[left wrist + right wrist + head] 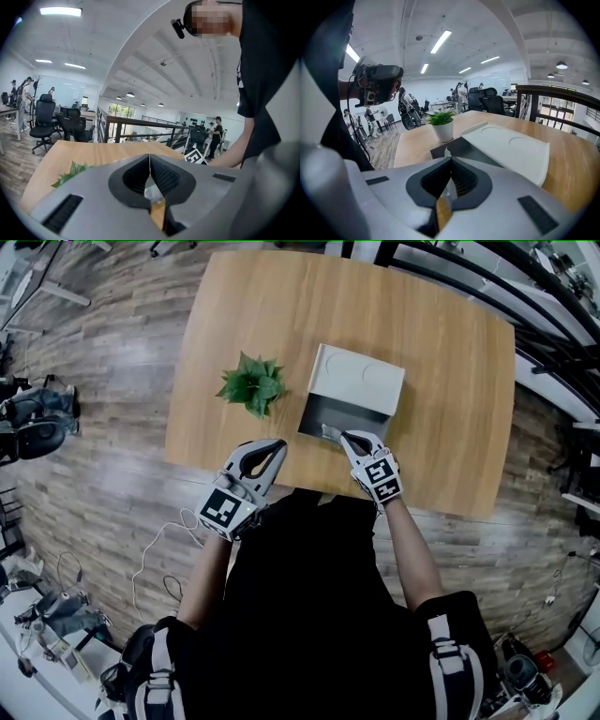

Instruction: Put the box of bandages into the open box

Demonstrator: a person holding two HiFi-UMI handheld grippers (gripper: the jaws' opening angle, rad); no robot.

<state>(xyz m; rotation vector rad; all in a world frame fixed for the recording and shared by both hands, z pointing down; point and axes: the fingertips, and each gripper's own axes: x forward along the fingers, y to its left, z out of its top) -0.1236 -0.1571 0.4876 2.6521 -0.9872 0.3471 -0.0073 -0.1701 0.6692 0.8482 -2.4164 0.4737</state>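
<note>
On the left of the wooden table point(441, 381) stands a small green plant point(253, 383). Just below it, over the table's near edge, I hold my left gripper point(274, 447) with its jaws pressed together on nothing, apart from everything else. To the right sits the open box point(309, 418), its dark inside showing and its white lid point(361, 379) tipped back behind it. At the box's front wall my right gripper point(345, 436) pinches a thin, pale thing by its edge. I take this to be the box of bandages point(330, 432), hanging just over the opening and not yet set down. My grip is on a narrow edge, so it could twist or slip out early. It could also catch on the front wall and drop onto the table edge. Nothing steadies the open box, so a nudge from my right gripper could push it away.
</note>
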